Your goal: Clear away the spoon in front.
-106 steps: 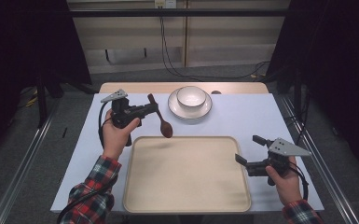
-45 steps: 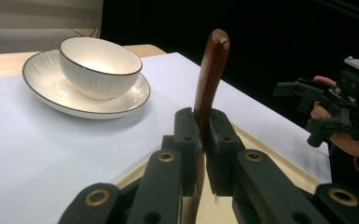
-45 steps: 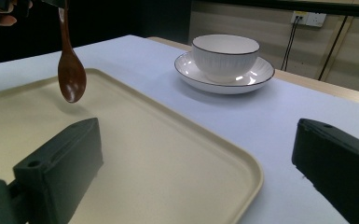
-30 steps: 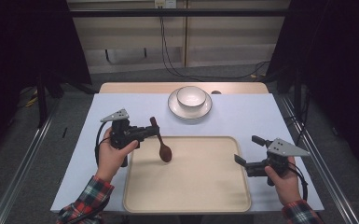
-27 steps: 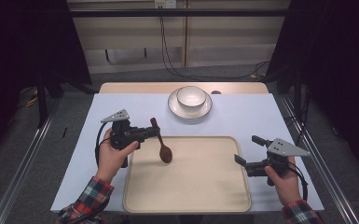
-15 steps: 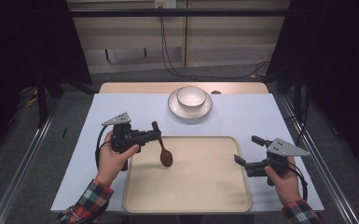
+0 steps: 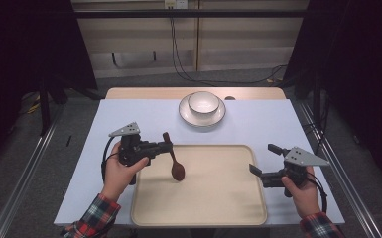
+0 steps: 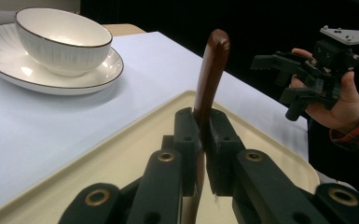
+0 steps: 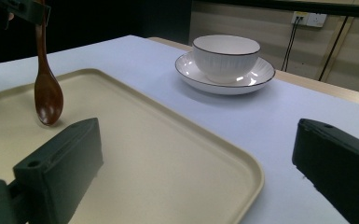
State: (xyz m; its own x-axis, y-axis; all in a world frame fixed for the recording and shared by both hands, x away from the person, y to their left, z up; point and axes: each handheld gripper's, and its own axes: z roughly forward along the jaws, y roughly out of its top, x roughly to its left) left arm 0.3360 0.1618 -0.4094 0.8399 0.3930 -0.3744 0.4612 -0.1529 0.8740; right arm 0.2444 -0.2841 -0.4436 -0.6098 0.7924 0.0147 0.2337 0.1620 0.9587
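On the table (image 7: 129, 111), covered by a pale blue-white sheet: one beige tray (image 7: 218, 198), rectangular with rounded corners and a raised rim, at the near centre. Its surface is bare beneath and around the spoon.

At the far centre, well apart from the tray's far rim: one white ribbed plate (image 7: 216, 117) with a dark edge line, bearing one white bowl (image 7: 202, 102) with a matching dark rim. Nothing lies between this set and the tray.

Left gripper (image 7: 164, 147): held in the person's left hand at the tray's left far corner, jaws pointing toward the right gripper. Jaws clamped narrowly on the handle of the spoon, as the left gripper view shows plainly.

Wooden spoon (image 7: 174, 161): dark brown, held over the left far part of the tray. Long axis steep, close to upright; handle end up and projecting above the jaws, bowl end down, close above the tray. Whether the bowl end touches the tray cannot be told.

Right gripper (image 7: 254, 169): in the person's right hand at the tray's right edge, jaws spread wide and holding nothing, pointing across the tray.

Plaid sleeves at both wrists.
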